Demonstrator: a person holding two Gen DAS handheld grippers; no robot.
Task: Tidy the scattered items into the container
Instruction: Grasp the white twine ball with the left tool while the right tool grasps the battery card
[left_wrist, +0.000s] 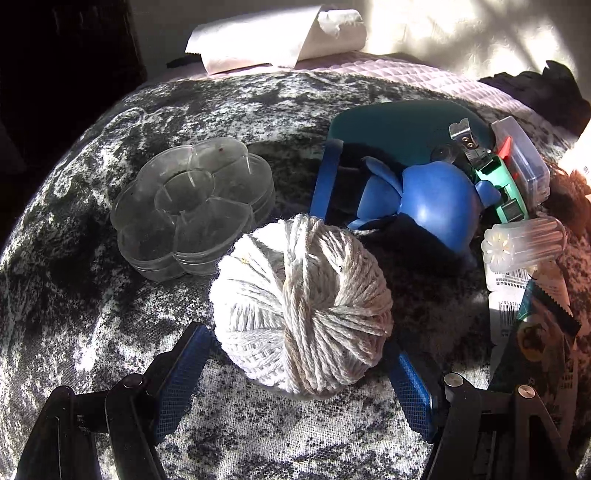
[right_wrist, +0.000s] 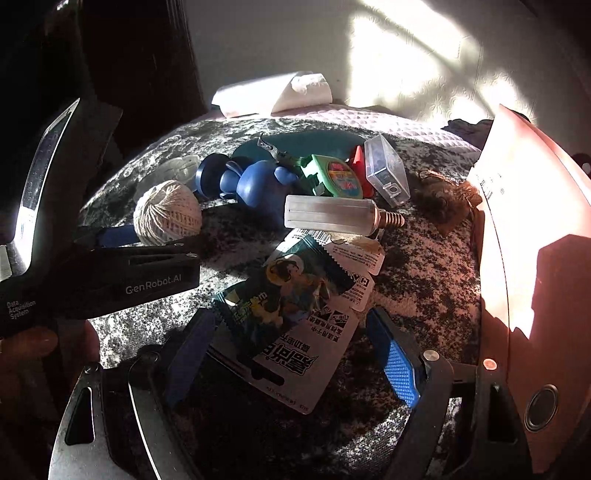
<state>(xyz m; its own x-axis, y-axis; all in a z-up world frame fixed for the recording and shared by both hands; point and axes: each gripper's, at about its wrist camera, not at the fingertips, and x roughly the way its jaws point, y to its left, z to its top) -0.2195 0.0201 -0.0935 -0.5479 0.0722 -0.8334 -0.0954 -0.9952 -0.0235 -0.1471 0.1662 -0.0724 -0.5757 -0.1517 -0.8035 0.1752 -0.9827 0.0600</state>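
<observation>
A white ball of string (left_wrist: 301, 306) lies on the mottled grey blanket (left_wrist: 92, 295), between the open fingers of my left gripper (left_wrist: 299, 373); whether the pads touch it I cannot tell. It also shows in the right wrist view (right_wrist: 168, 212), with the left gripper (right_wrist: 147, 240) around it. My right gripper (right_wrist: 291, 354) is open over a dark foil packet (right_wrist: 280, 299) and a white card (right_wrist: 306, 365). A blue toy figure (left_wrist: 436, 206), a green tape measure (right_wrist: 338, 177), a ribbed white bulb (right_wrist: 328, 216) and a clear case (right_wrist: 386, 170) lie in a pile.
A clear flower-shaped box (left_wrist: 192, 206) sits left of the string. A teal lid (left_wrist: 399, 125) lies behind the pile. A pink container (right_wrist: 532, 258) stands at the right. A brown hair tuft (right_wrist: 443, 199) lies beside it. A paper roll (left_wrist: 277, 37) lies at the back.
</observation>
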